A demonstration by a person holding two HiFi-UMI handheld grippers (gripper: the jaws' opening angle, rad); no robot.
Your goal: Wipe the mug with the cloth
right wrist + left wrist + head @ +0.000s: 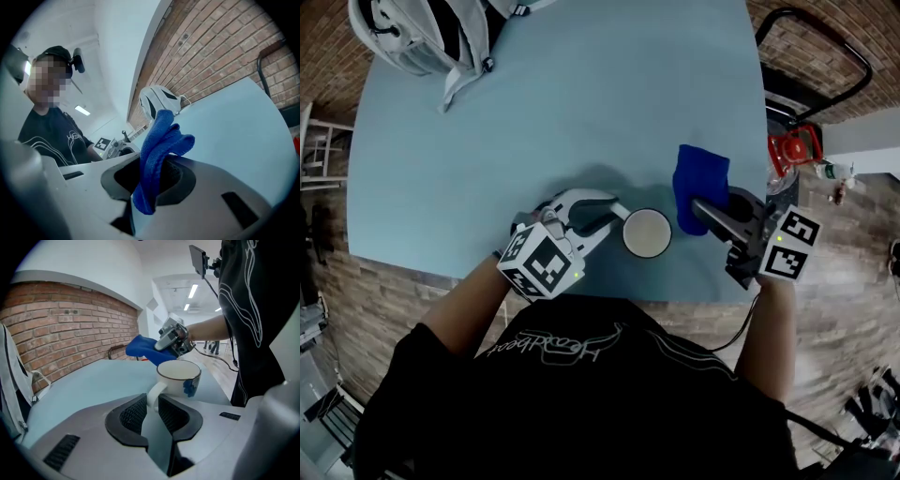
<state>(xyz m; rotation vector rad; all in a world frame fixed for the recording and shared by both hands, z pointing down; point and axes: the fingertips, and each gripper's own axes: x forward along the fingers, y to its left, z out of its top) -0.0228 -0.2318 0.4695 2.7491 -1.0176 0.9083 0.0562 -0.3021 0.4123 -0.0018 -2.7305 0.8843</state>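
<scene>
A white mug (647,232) with a blue mark on its side stands near the front edge of the light blue table (553,122). My left gripper (607,217) is shut on the mug's handle (153,395), with the mug (180,377) just beyond the jaws. A blue cloth (700,186) hangs in my right gripper (705,208), just right of the mug and not touching it. In the right gripper view the cloth (159,150) is folded and pinched between the jaws. The left gripper view shows the cloth (143,348) held behind the mug.
A grey and white backpack (431,33) lies at the table's far left corner. A black chair frame (825,56) and a red object (795,148) stand off the table's right side. The person's torso is close to the front edge.
</scene>
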